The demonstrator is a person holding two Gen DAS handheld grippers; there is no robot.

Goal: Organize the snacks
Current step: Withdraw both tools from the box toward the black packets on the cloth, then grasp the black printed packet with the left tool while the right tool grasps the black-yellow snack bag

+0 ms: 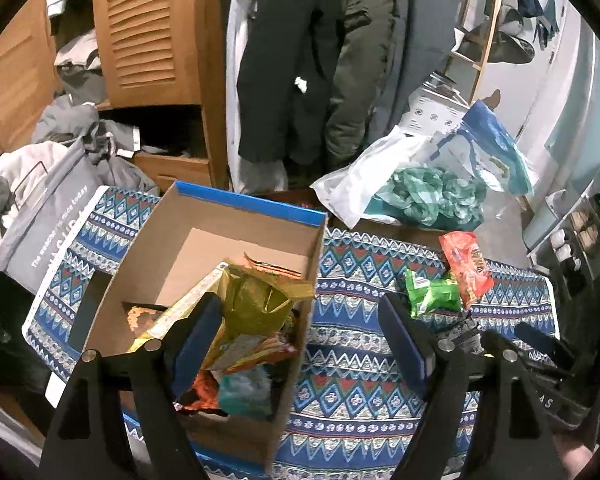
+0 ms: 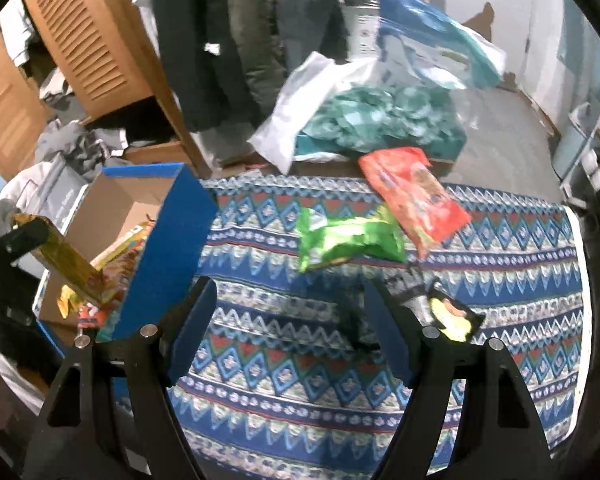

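My left tongs (image 1: 300,340) gape empty over the box (image 1: 236,236) of snacks at lower left; my right tongs (image 2: 288,332) gape too (nothing between), green (image 2: 350,240) and red packets (image 2: 414,196) lying above them.

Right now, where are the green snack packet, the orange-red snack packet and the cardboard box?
green snack packet (image 2: 350,240): right wrist view, middle of the wrapper.
orange-red snack packet (image 2: 414,196): right wrist view, centre of its face.
cardboard box (image 1: 236,236): left wrist view, bare inner back wall.

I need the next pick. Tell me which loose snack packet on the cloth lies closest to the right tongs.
The small black packet with the yellow print, right beside the right tongs. The green packet and the orange-red packet lie farther back.
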